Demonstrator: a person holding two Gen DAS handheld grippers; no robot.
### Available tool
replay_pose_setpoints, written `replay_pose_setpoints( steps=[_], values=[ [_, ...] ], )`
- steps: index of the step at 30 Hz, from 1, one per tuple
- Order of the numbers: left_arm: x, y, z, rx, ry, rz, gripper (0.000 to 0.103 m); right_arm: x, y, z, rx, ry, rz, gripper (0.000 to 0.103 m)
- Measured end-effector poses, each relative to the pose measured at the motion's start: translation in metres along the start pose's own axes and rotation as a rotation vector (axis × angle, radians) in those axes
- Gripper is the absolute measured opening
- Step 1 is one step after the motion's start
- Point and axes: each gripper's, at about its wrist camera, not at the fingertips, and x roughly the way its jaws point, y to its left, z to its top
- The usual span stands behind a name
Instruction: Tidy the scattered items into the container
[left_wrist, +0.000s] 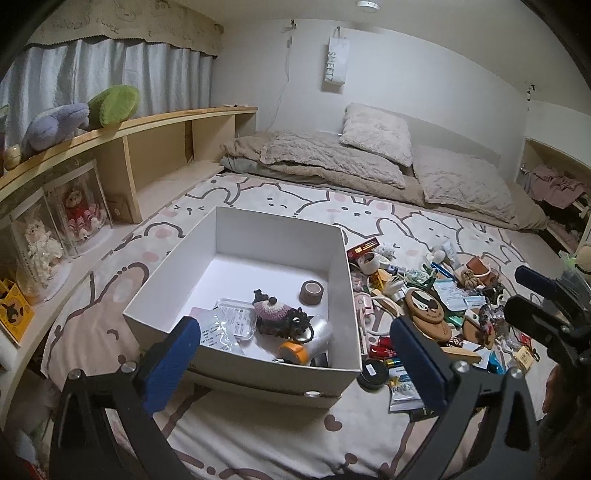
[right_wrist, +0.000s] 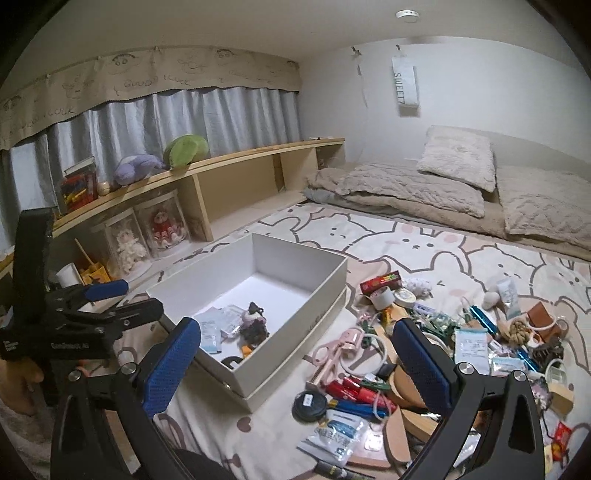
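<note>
While the bed (left_wrist: 258, 443) with its bunny-print sheet spreads under everything, the biggest thing on it is the white box (left_wrist: 343, 284), open-topped, seated on what looks like its own lid, to the left of the clutter. From the left wrist view I look straight down into it: most of its white floor is bare toward the far wall, and the contents crowd the near end. A clear flat packet (left_wrist: 221, 328) with printed text lies at the near left, a crocheted purple-and-black piece (left_wrist: 275, 312) sits beside it in the middle, a clear bottle with an orange cap (left_wrist: 308, 341) lies on its side at the near wall, and a brown tape roll (left_wrist: 311, 292) stands apart toward the right wall. To the right of the box, the scattered items (right_wrist: 424, 350) cover the sheet in a thick pile: a round wooden coaster (left_wrist: 424, 308), a pink tool (right_wrist: 347, 341), a black round tin (right_wrist: 309, 402) just off the box's near corner, red and blue tubes, paper packets. My left fingers (left_wrist: 291, 363) hover spread wide over the box's near wall, gripping nothing. My right fingers (right_wrist: 295, 363) are likewise wide apart and empty, hanging above the gap between the box's right side and the pile. Each tool shows at the edge of the other's view.
</note>
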Motion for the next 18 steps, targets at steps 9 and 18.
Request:
replay_pose_setpoints(
  steps=[9, 18],
  values=[
    [-0.012, -0.015, -0.010, 0.023, -0.031, 0.001, 0.103, -0.017, -0.012, -0.007, 0.011, -0.010, -0.041, 0.103],
    [-0.014, -0.028, -0.020, 0.036, -0.033, -0.003, 0.103, -0.030, -0.025, -0.019, 0.022, -0.011, -0.083, 0.103]
  ],
)
